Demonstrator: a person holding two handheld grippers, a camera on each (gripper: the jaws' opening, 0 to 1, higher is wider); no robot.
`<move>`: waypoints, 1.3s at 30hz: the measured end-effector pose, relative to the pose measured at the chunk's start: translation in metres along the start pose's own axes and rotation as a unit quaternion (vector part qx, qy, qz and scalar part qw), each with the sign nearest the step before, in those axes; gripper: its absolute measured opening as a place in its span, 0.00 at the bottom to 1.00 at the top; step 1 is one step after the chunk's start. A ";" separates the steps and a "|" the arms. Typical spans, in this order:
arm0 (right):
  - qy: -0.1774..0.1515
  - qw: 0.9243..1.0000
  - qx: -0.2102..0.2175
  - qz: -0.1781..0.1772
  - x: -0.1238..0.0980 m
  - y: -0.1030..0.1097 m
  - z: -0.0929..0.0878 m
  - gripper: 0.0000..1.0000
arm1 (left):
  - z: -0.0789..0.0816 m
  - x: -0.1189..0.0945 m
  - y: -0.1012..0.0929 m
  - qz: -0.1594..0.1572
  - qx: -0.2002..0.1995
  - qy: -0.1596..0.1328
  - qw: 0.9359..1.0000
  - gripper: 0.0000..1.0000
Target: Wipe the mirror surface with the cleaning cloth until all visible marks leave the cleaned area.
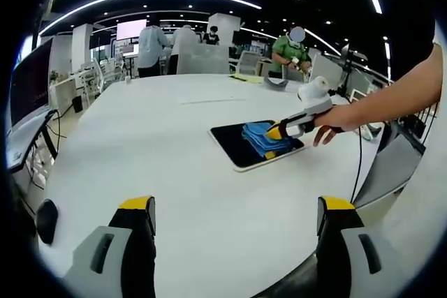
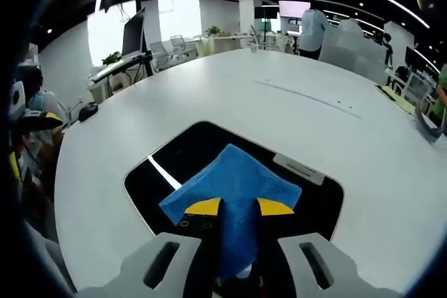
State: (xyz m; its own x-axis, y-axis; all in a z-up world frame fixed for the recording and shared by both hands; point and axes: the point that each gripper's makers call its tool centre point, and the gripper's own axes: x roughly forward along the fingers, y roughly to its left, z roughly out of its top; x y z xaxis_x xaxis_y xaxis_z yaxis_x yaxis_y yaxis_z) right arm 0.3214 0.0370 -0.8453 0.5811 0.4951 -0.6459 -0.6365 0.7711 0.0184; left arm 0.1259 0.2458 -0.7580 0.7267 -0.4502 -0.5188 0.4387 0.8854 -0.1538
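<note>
mid-wipe: my right gripper [image 2: 239, 206] grips the cloth [image 2: 234, 179] on the mirror [image 2: 174, 155], left gripper [image 1: 237, 211] released over the table [image 1: 174, 137]; remaining marks i cannot tell.

A white table [image 1: 209, 193], people [image 1: 152, 48] standing beyond, perhaps a mouse [image 1: 47, 220].

Left gripper view looked from well back across white round table [image 1: 140, 144]; right gripper view sat close above flat black rectangular mirror [image 2: 181, 151]. Both shared mirror, table.
</note>
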 end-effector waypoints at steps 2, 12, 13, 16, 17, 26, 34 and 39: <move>0.001 1.000 0.000 -0.001 -0.001 -0.001 -0.001 0.15 | 0.000 0.000 -0.001 -0.001 0.001 0.000 1.000 0.97; 0.000 1.000 -0.001 -0.004 -0.008 -0.006 -0.004 0.15 | 0.003 0.003 -0.004 -0.002 0.000 -0.001 1.000 0.97; 0.000 1.000 -0.001 -0.005 -0.008 -0.007 -0.004 0.15 | 0.003 0.003 -0.005 -0.002 0.001 -0.001 1.000 0.97; 0.000 1.000 -0.001 -0.006 -0.010 -0.008 -0.005 0.15 | 0.003 0.003 -0.005 -0.003 0.001 0.000 1.000 0.97; 0.000 1.000 0.000 -0.007 -0.011 -0.009 -0.005 0.15 | 0.003 0.004 -0.006 -0.003 0.001 0.001 1.000 0.97; 0.001 1.000 0.002 -0.010 -0.013 -0.017 -0.008 0.15 | 0.002 0.007 -0.005 -0.005 0.002 0.002 1.000 0.97; 0.001 1.000 0.001 -0.008 -0.016 -0.019 -0.009 0.14 | 0.002 0.008 -0.007 -0.006 0.003 0.002 1.000 0.97; 0.003 1.000 -0.005 -0.004 -0.017 -0.022 -0.010 0.14 | 0.002 0.008 -0.008 -0.005 0.002 0.003 1.000 0.97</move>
State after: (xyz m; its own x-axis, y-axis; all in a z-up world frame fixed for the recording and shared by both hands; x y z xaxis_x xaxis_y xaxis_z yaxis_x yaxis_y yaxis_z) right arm 0.3203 0.0077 -0.8418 0.5833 0.4869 -0.6502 -0.6366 0.7712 0.0064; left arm 0.1287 0.2349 -0.7593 0.7186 -0.4591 -0.5223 0.4483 0.8800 -0.1567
